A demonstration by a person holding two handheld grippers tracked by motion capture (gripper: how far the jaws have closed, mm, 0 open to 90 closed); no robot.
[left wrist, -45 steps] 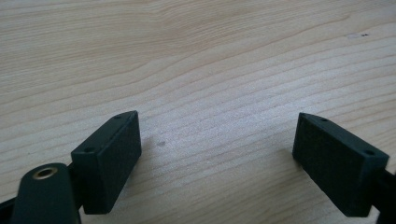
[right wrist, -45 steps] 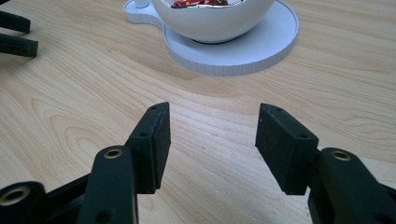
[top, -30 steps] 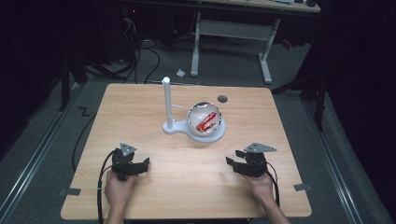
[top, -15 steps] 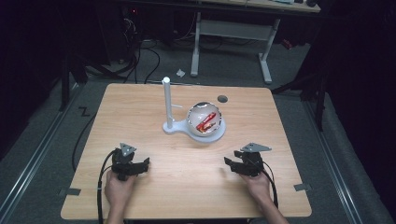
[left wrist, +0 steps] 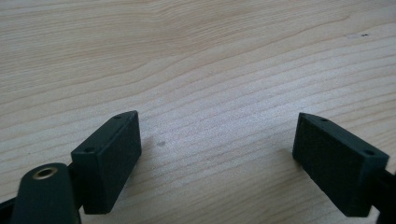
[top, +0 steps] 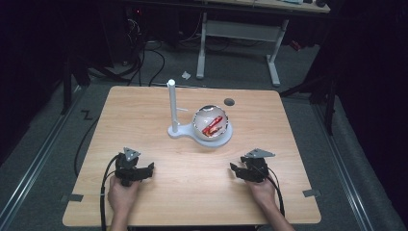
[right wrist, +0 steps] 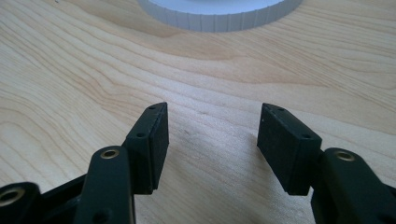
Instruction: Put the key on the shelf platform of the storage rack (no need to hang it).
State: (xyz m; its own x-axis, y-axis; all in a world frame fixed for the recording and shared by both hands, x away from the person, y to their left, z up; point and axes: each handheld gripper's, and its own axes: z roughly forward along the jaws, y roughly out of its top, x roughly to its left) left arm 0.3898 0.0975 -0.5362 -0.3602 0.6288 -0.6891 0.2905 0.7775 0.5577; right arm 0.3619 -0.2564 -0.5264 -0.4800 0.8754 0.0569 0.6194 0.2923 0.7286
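A white stand with an upright post rises at the middle of the wooden table. Its round base carries a shiny bowl with a red object inside. My left gripper rests near the front left, held by a hand, with its jaws open over bare wood. My right gripper sits low at the front right, also hand-held. Its jaws are open with nothing between them, and they point toward the white base rim.
A small dark round hole lies in the tabletop behind the bowl. Cables trail from both grippers toward the front edge. A white-legged desk stands beyond the table on the dark floor.
My right gripper has sunk slightly toward the tabletop and edged a little to the left. The left gripper has kept still.
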